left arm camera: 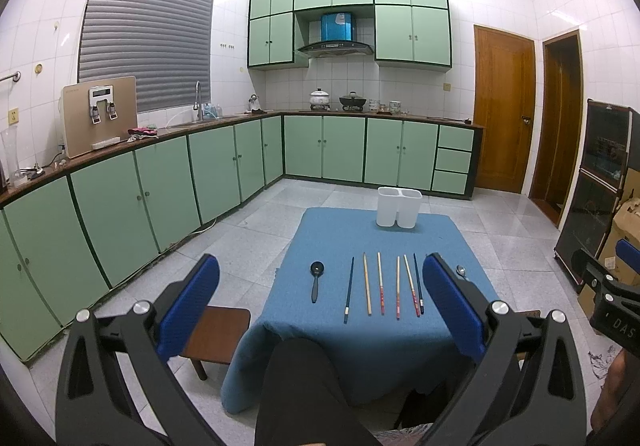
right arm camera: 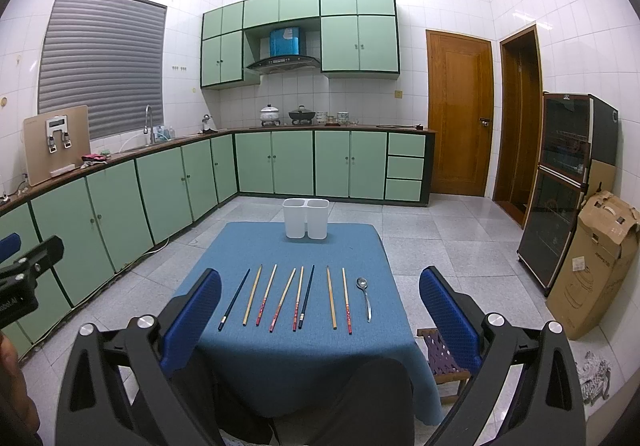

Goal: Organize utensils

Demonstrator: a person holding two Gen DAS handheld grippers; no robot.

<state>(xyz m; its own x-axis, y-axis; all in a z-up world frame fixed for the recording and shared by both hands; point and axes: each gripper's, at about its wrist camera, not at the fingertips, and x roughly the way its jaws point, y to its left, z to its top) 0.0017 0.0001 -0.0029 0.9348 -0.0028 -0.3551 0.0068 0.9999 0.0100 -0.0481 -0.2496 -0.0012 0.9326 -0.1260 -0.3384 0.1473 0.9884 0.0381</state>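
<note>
A white two-compartment holder (left arm camera: 398, 212) (right arm camera: 306, 218) stands at the far edge of the blue-clothed table (left arm camera: 360, 346) (right arm camera: 300, 358). Several chopsticks (left arm camera: 380, 288) (right arm camera: 280, 298) lie side by side near the front. Left of them lies a black spoon (left arm camera: 316, 280). A metal spoon (right arm camera: 364, 298) lies at their right end. In the left wrist view this metal spoon (left arm camera: 462, 271) is half hidden by a finger. My left gripper (left arm camera: 321, 260) hovers open above the near edge, holding nothing. My right gripper (right arm camera: 321, 273) is also open and holds nothing.
A wooden stool (left arm camera: 218, 334) stands left of the table and a folding stool (right arm camera: 440, 358) to its right. A cardboard box (right arm camera: 596, 266) and a dark cabinet (right arm camera: 568, 186) stand on the right. A person's dark-clothed knee (left arm camera: 304, 386) is under the near edge.
</note>
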